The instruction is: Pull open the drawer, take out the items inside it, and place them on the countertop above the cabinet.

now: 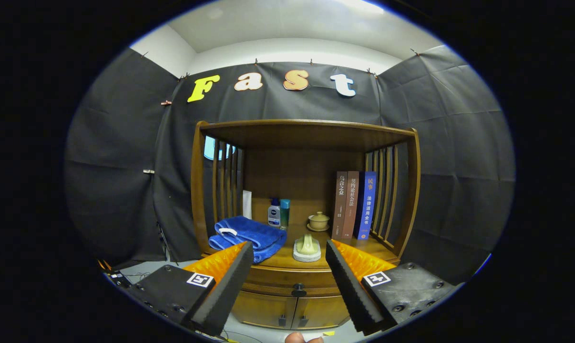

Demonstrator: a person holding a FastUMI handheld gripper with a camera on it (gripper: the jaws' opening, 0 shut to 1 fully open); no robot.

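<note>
Hovering with gripper [285, 267] fingers spread wide, holding nothing, drawer [292, 281] shut with knob [298, 289] between them; towel [247, 237] and dish [307, 248] on countertop [359, 245]: fitting either start or finish.

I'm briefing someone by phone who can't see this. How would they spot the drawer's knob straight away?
Start at the wooden cabinet against the black cloth wall, and drop below the countertop with the blue towel. The drawer front runs under its edge, above two small doors. Its knob is the single dark round one, centred, seen between the open hand-held gripper's fingers.
</note>
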